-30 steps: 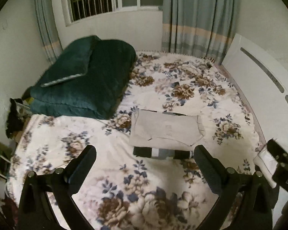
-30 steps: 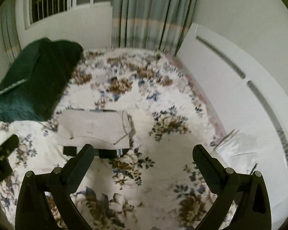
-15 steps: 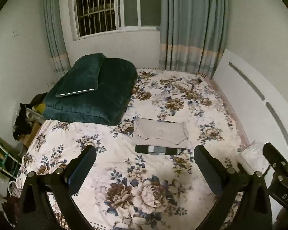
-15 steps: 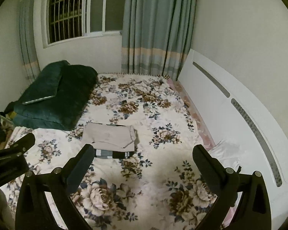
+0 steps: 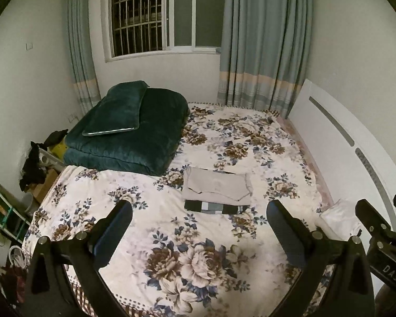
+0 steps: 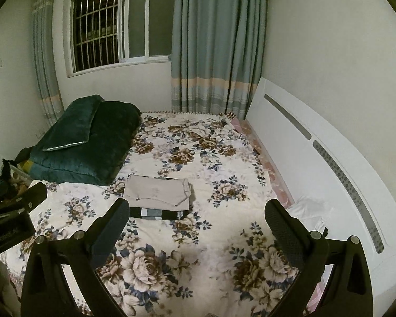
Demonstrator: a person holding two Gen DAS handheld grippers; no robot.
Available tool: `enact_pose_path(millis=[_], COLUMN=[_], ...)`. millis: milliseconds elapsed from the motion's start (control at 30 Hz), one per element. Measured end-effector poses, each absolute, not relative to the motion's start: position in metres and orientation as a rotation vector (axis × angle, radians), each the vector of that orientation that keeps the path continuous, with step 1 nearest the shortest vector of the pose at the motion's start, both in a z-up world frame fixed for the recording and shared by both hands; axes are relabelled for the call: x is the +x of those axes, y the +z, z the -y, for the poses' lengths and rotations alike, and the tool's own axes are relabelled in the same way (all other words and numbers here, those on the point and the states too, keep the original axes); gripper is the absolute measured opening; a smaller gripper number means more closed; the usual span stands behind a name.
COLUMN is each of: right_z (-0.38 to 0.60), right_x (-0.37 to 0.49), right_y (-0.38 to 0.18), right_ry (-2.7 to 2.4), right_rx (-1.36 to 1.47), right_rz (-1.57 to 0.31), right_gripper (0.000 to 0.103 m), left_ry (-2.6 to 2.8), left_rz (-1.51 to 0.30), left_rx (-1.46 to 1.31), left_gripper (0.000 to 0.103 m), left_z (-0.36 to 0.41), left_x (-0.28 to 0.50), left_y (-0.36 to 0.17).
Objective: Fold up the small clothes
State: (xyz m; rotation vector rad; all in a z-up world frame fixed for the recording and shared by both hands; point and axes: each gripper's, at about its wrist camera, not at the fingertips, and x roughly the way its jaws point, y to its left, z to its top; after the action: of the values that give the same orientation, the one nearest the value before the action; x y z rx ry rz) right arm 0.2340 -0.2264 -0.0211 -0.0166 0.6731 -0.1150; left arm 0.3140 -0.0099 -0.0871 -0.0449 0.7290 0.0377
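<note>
A folded beige garment (image 5: 217,187) lies on the floral bed sheet (image 5: 198,259), stacked on a folded dark striped garment (image 5: 216,207) whose front edge sticks out. The same stack shows in the right wrist view, beige garment (image 6: 157,191) over striped garment (image 6: 155,213). My left gripper (image 5: 198,219) is open and empty, held well back from and above the stack. My right gripper (image 6: 196,218) is open and empty, also held back above the bed. The right gripper's body (image 5: 382,235) shows at the left view's right edge.
A folded dark green quilt with a pillow (image 5: 129,129) lies at the bed's far left. A white headboard (image 5: 343,142) runs along the right. A white pillow (image 6: 309,211) lies near it. Clutter and a shelf (image 5: 2,211) stand left of the bed. Curtains and a window are behind.
Both grippers have pulled back and up from the stack, so the whole bed and room come into view. The stack has not moved. Both stay open.
</note>
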Motion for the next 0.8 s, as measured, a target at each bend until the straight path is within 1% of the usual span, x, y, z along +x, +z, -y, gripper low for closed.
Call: enact_pose_path(millis=[800], right_z=[0.22], right_x=[0.238], right_y=[-0.017], right_ry=[-0.048], right_rx=[-0.017], right_rz=[-0.692], right_gripper=[0.103], left_ry=[0.066], left_rz=[-0.721], left_rx=[-0.021], left_gripper=[0.103], left_z=[0.006], left_x=[0.302], left_y=[-0.086])
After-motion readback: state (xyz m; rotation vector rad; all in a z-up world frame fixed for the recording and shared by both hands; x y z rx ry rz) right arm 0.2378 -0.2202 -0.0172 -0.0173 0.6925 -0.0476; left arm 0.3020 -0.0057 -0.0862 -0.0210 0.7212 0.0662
